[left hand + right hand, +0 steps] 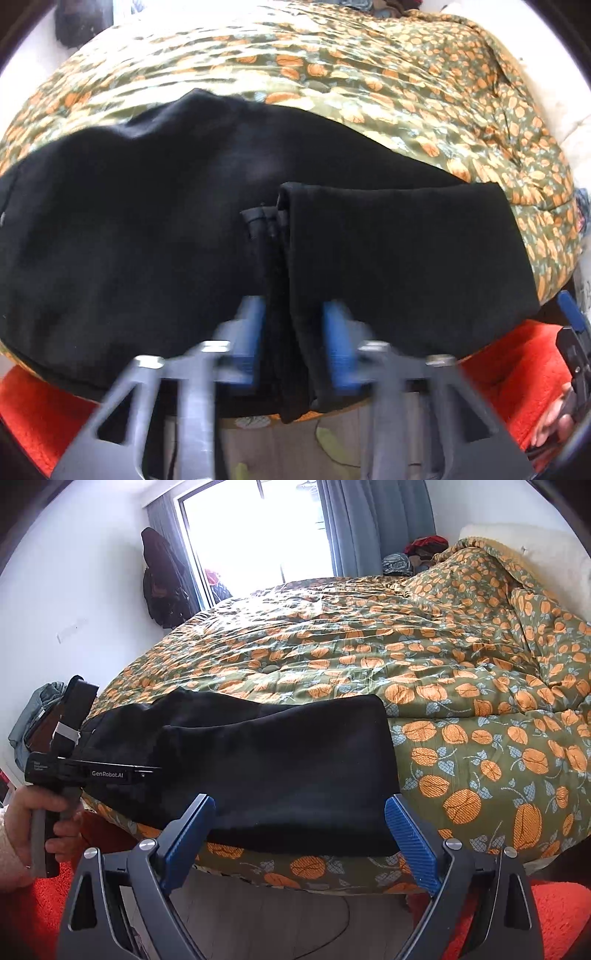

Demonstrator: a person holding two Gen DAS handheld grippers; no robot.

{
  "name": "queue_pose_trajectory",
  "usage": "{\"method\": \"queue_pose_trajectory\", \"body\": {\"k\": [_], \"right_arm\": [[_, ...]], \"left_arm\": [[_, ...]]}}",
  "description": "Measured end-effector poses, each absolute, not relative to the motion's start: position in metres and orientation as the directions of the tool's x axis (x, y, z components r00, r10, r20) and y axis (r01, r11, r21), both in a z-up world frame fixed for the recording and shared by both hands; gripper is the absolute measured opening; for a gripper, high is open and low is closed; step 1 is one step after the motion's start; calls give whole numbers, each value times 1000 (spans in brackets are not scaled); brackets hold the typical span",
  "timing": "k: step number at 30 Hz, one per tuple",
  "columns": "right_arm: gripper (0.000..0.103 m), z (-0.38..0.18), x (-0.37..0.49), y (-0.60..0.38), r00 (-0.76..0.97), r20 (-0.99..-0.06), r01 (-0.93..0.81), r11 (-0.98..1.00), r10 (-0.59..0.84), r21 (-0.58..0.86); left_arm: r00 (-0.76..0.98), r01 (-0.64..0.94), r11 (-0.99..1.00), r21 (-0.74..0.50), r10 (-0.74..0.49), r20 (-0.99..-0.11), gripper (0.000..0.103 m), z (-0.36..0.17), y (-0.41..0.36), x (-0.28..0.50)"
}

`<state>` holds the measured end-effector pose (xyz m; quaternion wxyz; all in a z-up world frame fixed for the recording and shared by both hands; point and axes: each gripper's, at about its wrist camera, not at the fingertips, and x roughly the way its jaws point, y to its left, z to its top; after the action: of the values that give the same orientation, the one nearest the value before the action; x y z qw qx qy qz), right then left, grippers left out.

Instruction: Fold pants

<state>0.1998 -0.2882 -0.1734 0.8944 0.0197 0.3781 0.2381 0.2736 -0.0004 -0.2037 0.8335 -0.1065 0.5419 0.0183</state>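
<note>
Black pants (147, 236) lie on the near edge of the bed, with a folded layer on top at the right (399, 258). My left gripper (293, 317) is shut on a bunched fold of the pants at the bed's edge; the fabric hangs down between the blue pads (251, 332). In the right wrist view the pants (280, 760) lie flat with a straight right edge. My right gripper (299, 812) is open and empty at the bed's front edge, its blue pads (410, 834) on either side of the pants' near edge. The left gripper's body (92, 771) shows at the left in a hand.
The bed carries a green quilt with orange flowers (443, 672), bunched up at the far right. An orange-red rug (517, 369) lies on the floor below. A window with curtains (258, 528) and dark hanging clothes (162, 579) stand behind the bed.
</note>
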Motion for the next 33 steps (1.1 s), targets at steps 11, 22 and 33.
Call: {"method": "queue_pose_trajectory", "body": {"k": [11,22,33], "right_arm": [[93,-154,231,-332,627,-598,-325,865,500,382],[36,-226,325,-329,201,-729,-217,756,654,618],[32,-230,384,-314,273,-824,-228,865,497,446]], "left_arm": [[475,-23,990,-140,-112,-873,9,-178,-3,296],[474,-69,986,-151,-101,-875,17,-193,3,289],[467,-94,978,-187,-122,-876,26,-204,9,291]]}}
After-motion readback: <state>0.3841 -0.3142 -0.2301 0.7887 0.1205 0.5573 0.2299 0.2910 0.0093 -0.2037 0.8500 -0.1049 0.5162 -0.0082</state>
